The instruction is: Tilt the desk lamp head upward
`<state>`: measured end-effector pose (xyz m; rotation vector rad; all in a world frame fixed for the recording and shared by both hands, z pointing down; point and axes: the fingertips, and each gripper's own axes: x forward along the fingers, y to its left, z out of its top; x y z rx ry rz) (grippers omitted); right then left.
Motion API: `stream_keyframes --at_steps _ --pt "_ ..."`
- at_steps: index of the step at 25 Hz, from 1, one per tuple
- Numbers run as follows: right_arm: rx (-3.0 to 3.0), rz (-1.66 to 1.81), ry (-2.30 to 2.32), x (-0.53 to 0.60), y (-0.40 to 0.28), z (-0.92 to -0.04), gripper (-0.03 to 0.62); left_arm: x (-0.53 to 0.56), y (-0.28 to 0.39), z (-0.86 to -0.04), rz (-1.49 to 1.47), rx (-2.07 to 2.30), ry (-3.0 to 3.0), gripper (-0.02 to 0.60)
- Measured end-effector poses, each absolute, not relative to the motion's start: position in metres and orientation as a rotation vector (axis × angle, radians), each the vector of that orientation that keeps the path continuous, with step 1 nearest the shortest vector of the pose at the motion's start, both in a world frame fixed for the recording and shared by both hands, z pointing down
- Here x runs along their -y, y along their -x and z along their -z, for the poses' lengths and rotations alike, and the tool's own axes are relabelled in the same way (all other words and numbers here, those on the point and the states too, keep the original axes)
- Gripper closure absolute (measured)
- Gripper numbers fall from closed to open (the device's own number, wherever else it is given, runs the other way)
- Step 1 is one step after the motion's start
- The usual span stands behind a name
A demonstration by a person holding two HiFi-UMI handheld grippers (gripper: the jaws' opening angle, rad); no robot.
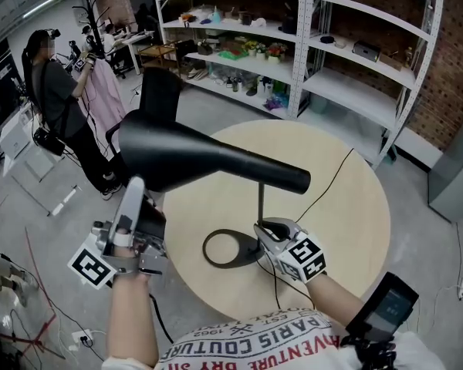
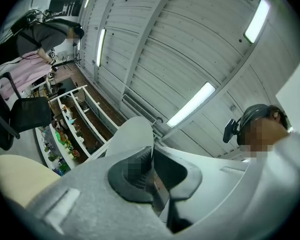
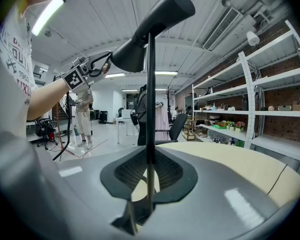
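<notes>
A black desk lamp stands on the round pale table: a ring base, a thin upright stem and a long cone head lying nearly level. My left gripper is shut on the wide rim of the head at the left; in its own view a thin dark edge sits between the pads. My right gripper is shut on the stem just above the base. In the right gripper view the stem rises from between the jaws of the right gripper to the head, with the left gripper at its wide end.
The lamp's black cable runs across the table to its far edge. White shelving with small items stands behind. A person stands at the far left near a black chair. Cables lie on the floor at the left.
</notes>
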<state>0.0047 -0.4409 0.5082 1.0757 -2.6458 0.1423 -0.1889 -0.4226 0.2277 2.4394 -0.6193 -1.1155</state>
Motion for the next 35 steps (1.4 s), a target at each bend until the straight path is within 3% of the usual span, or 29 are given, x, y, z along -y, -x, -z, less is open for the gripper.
stream_keyframes --at_steps 23,35 --pt "2.621 -0.159 -1.067 0.438 -0.005 -0.504 0.548 0.411 0.184 -0.202 1.054 0.661 -2.561 0.566" --pt "2.625 -0.177 -1.13 0.435 -0.011 -0.49 0.533 0.406 0.206 -0.217 1.091 0.709 -2.504 0.495"
